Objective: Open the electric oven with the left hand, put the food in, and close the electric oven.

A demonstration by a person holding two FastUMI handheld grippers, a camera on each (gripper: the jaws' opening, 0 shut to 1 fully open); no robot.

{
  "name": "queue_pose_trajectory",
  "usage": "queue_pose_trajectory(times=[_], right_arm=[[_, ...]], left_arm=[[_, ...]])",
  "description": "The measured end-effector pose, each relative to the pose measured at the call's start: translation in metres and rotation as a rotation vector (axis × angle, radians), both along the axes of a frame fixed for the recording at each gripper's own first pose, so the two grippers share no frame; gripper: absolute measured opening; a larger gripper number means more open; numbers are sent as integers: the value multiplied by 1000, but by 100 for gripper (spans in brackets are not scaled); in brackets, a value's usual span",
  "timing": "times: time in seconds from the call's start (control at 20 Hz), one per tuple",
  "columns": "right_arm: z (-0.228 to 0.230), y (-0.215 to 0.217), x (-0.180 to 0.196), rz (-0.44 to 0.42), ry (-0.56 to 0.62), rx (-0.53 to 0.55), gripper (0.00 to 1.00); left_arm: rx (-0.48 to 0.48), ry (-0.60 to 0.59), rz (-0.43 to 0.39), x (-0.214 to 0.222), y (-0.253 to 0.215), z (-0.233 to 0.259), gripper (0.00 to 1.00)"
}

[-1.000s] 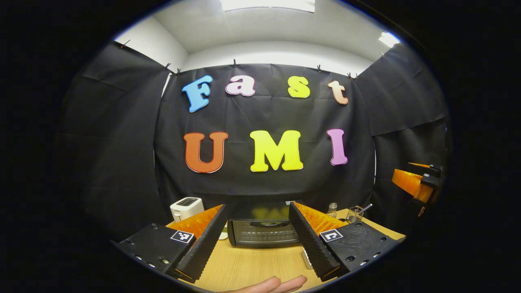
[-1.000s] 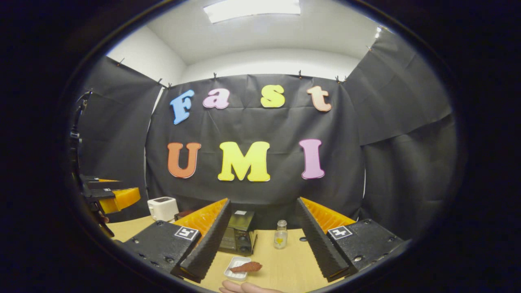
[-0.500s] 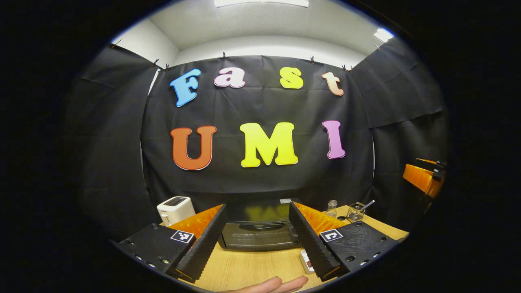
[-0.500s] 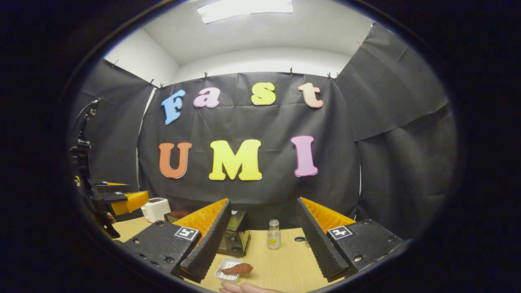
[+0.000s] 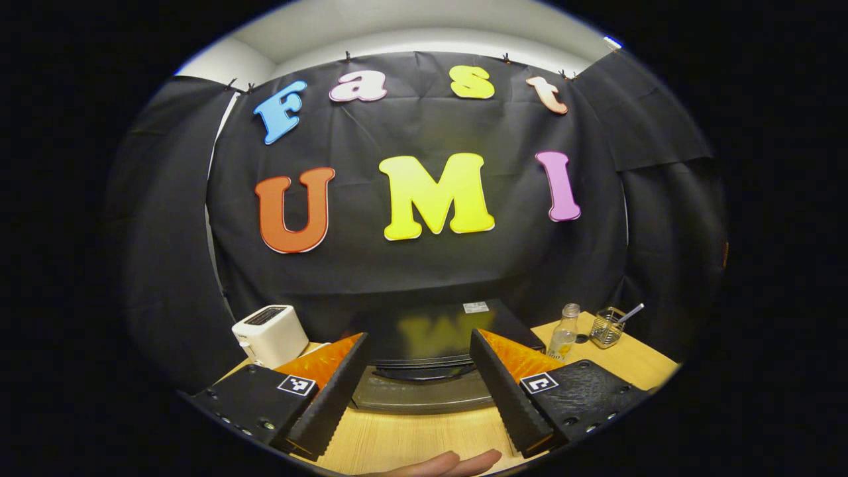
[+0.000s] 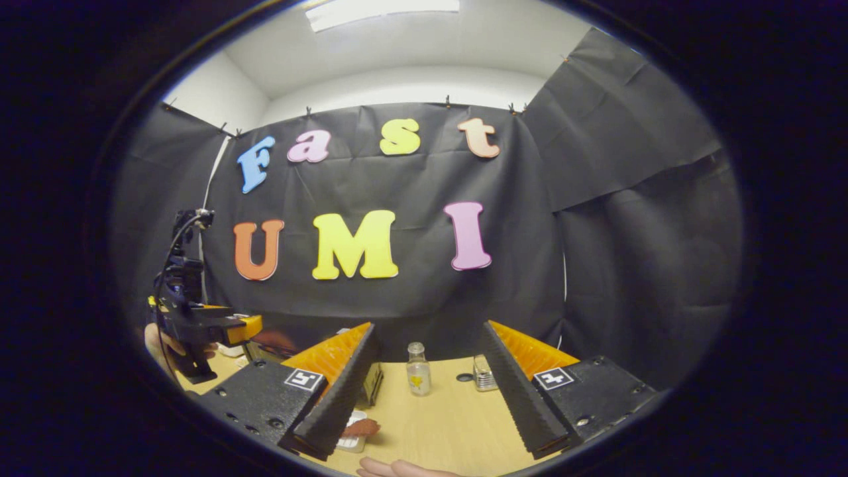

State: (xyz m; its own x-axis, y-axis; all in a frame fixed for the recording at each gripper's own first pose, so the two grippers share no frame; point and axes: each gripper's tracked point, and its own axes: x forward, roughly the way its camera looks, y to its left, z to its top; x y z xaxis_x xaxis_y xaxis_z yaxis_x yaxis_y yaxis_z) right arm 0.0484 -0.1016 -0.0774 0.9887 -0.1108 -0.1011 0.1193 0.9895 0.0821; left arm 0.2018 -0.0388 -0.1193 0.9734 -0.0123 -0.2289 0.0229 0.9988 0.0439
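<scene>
The electric oven [image 5: 424, 371] sits shut on the wooden table [image 5: 411, 437], and the left gripper [image 5: 419, 387] hangs spread wide before its door handle, likely to pull it. The right gripper [image 6: 424, 391], also agape, waits above the food [image 6: 361, 427] in its white tray [image 6: 348, 442].

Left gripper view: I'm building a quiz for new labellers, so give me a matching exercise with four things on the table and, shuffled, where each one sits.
Things:
1. toaster
2. oven
3. bottle
4. wire basket

Places:
A. straight ahead, between the left gripper's fingers
B. far right, with a utensil sticking out
C. far left, at the table's back edge
D. just right of the oven, left of the wire basket

Pairs: 1-C, 2-A, 3-D, 4-B
</scene>
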Motion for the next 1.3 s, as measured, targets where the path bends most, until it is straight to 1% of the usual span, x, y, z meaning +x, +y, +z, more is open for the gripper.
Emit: queue_pose_trajectory(times=[0.05,0.15,0.25,0.45,0.55,0.6,0.65,0.7,0.75,0.8,0.9,1.3], right_arm=[[-1,-3,0,-4,3,1,100],[-4,-6,-2,-9,6,-2,100],[-5,-10,-3,-15,5,-7,100],[-9,-16,-1,-26,10,-12,100],[-11,-16,-1,-23,14,-10,100],[-13,-17,0,-23,17,-8,100],[-14,-18,1,-24,20,-8,100],[-16,-18,2,-25,25,-5,100],[-18,-19,2,-26,29,-4,100],[-18,-19,2,-26,32,-3,100],[-20,-18,2,-24,39,-4,100],[-27,-14,8,-14,57,5,100]], left_arm=[[-13,31,-4,9,-2,-11,96],[-31,80,-9,28,-3,-31,96],[-22,124,2,38,1,-47,97],[-58,194,-31,46,-10,-72,96],[-61,225,-35,50,-12,-85,96],[-42,230,-21,51,-9,-89,96],[-60,230,-44,53,-10,-90,98],[-67,215,-40,60,-12,-90,97],[-70,228,-40,67,-13,-98,95],[-63,219,-44,55,-9,-91,95],[-60,207,-45,55,-9,-91,95],[-74,184,-38,22,-10,-93,96]])
